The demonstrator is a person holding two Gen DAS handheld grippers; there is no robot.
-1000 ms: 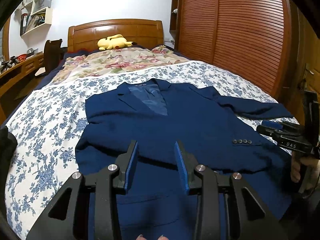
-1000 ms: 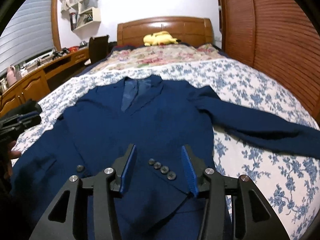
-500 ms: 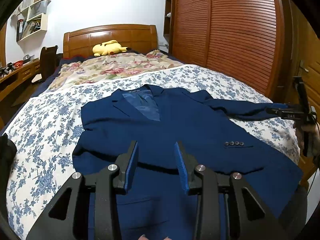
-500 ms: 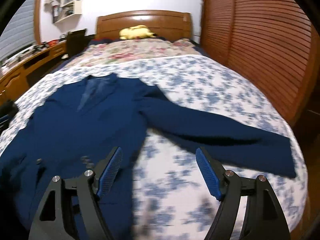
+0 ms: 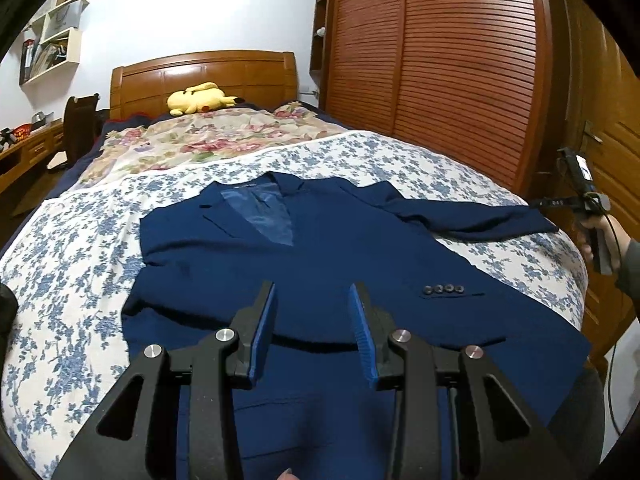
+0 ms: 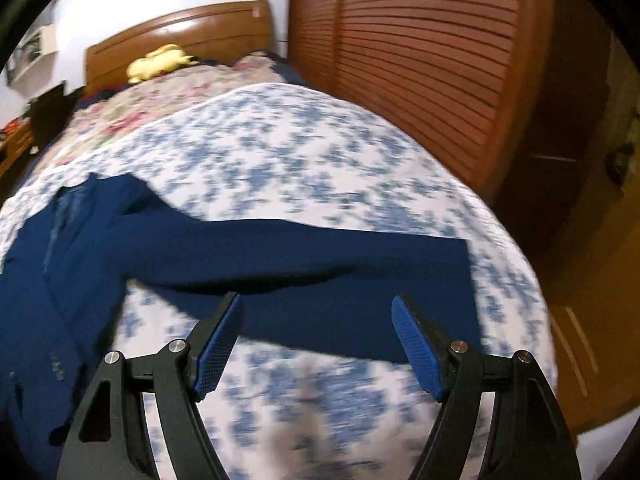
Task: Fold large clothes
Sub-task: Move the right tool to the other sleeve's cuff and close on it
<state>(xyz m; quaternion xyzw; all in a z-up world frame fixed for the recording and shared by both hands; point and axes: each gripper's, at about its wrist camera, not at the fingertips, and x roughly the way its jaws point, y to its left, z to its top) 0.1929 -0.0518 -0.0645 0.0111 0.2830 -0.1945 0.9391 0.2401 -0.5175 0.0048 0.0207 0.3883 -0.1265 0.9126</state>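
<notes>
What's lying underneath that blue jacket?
The blue jacket lies flat on a blue-flowered white bedsheet, which shows all around it. Whatever sits directly beneath the cloth is covered.

The room is evenly lit, with glare seen on the headboard (image 5: 204,76). The right wrist view is smeared by motion blur. Edges are bent and darkened by fisheye distortion.

Navy jacket (image 5: 344,248) on a white bedspread (image 5: 72,264) with blue, seemingly floral, print.
</notes>
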